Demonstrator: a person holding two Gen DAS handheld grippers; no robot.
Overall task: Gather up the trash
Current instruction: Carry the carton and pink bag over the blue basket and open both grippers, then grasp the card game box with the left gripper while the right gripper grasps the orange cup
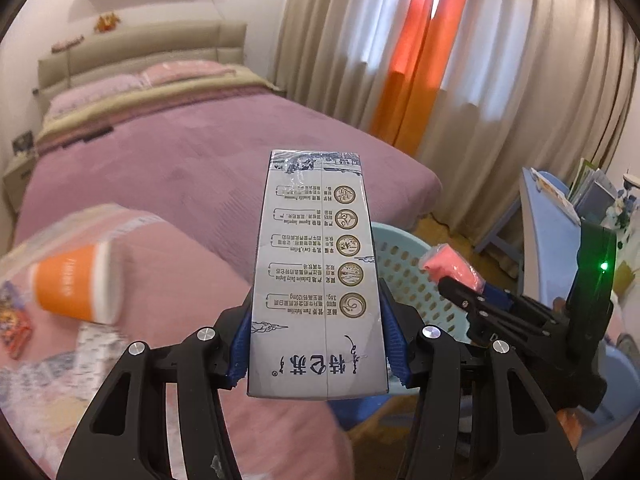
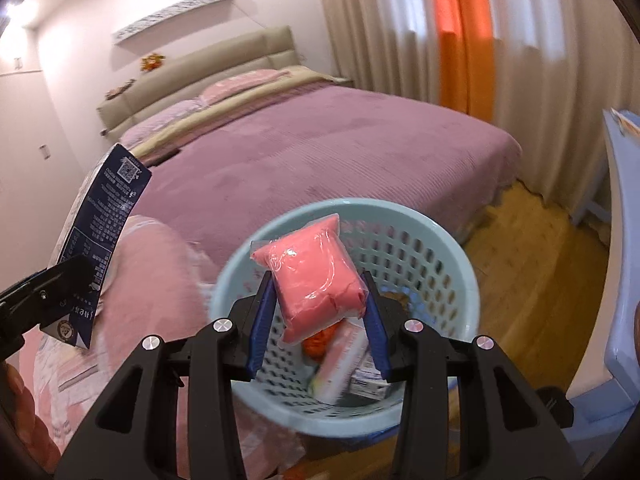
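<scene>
My left gripper (image 1: 318,336) is shut on a grey-white milk carton (image 1: 318,276) with Chinese print, held up above the pink bedding. The carton also shows in the right wrist view (image 2: 100,240), at the left. My right gripper (image 2: 320,308) is shut on a pink plastic-wrapped packet (image 2: 316,280), held over the mouth of a light blue perforated trash basket (image 2: 432,224). The basket holds several pieces of trash, among them an orange scrap (image 2: 318,344) and a white wrapper (image 2: 340,368). In the left wrist view the right gripper (image 1: 460,280) with the packet (image 1: 452,264) is at the right, over the basket (image 1: 404,260).
An orange-and-white paper cup (image 1: 76,284) lies on the pink quilt (image 1: 168,280) at left, with a colourful wrapper (image 1: 14,328) near it. A purple bed (image 2: 320,152) lies behind. A blue desk (image 1: 552,232) with books stands right. Curtains (image 1: 480,60) hang at the back, above wooden floor (image 2: 528,248).
</scene>
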